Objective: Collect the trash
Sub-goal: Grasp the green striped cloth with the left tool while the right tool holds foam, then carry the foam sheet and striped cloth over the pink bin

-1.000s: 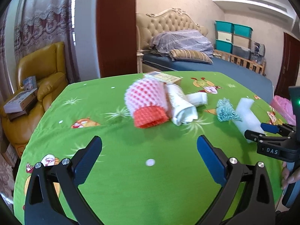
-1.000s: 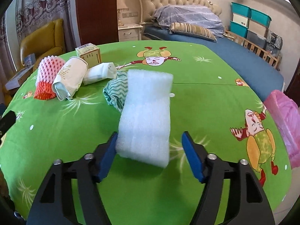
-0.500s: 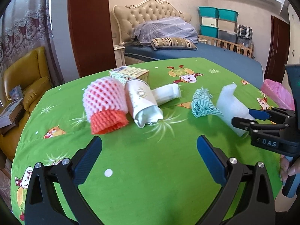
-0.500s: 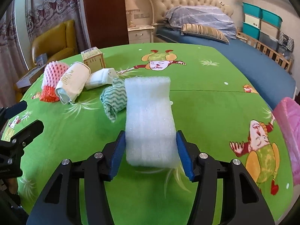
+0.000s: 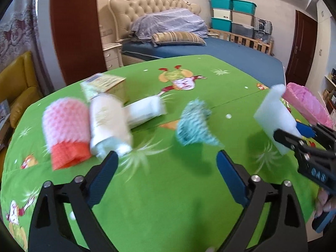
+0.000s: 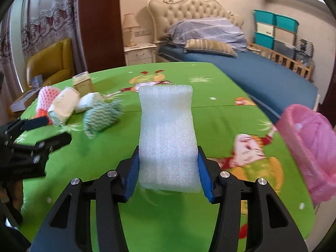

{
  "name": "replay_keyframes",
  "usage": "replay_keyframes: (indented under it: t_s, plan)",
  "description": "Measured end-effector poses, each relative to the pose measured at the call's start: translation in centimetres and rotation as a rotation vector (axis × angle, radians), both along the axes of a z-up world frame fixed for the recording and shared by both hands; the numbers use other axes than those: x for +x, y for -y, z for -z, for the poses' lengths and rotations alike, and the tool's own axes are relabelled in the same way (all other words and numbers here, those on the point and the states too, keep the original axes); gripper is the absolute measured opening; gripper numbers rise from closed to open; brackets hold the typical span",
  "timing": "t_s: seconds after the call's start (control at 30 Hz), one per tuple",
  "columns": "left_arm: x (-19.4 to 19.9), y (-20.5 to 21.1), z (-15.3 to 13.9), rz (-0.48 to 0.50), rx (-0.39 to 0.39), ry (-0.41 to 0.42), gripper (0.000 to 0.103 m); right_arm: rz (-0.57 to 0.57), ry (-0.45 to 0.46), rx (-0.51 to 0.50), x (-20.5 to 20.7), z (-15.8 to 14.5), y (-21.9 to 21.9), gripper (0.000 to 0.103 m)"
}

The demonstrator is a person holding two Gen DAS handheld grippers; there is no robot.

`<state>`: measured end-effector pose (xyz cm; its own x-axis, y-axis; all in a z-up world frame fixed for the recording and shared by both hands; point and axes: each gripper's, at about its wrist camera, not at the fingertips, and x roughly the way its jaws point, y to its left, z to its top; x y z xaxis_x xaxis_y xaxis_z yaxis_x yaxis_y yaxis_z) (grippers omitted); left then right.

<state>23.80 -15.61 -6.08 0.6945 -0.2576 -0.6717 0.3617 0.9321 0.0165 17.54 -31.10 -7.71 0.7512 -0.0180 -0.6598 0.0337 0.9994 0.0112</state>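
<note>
My right gripper (image 6: 168, 163) is shut on a white foam sheet (image 6: 167, 134) and holds it above the green table (image 6: 126, 210); it also shows in the left wrist view (image 5: 273, 117). My left gripper (image 5: 167, 167) is open and empty over the table. Ahead of it lie a teal cloth wad (image 5: 194, 124), a pink and orange foam net (image 5: 65, 130), a cream paper roll (image 5: 108, 124), a white packet (image 5: 145, 111) and a small carton (image 5: 105, 85). A pink-lined bin (image 6: 308, 147) stands at the table's right edge.
A bed (image 6: 241, 67) lies behind the table. A yellow armchair (image 6: 50, 63) stands at the left with boxes beside it. Storage boxes (image 5: 233, 14) are stacked by the far wall. The left gripper (image 6: 31, 145) shows at the left of the right wrist view.
My right gripper closed on the foam sheet and lifted it off the table toward the pink bin. My left gripper moved forward toward the trash pile.
</note>
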Motion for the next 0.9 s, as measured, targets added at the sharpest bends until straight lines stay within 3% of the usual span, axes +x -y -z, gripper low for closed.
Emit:
replay_keyframes:
  t_s: [0.23, 0.3, 0.37, 0.47, 0.9]
  plan:
    - [3.5, 4.0, 0.5, 0.009, 0.021, -0.031, 0.079, 0.017, -0.001, 0.033, -0.3, 0.6, 1.7, 0.048]
    - [4.3, 4.7, 0.9, 0.017, 0.029, -0.056, 0.066, 0.014, 0.004, 0.040, -0.3, 0.7, 1.7, 0.048]
    - [4.8, 5.2, 1.7, 0.028, 0.034, -0.094, 0.045, 0.010, 0.008, 0.044, -0.3, 0.7, 1.6, 0.048]
    - [4.7, 5.0, 1.7, 0.024, 0.023, -0.102, 0.033, 0.003, 0.003, 0.055, -0.1, 1.0, 1.5, 0.048]
    - [-0.7, 2.3, 0.9, 0.025, -0.039, -0.023, 0.032, -0.029, 0.028, 0.048, -0.3, 0.9, 0.8, 0.048]
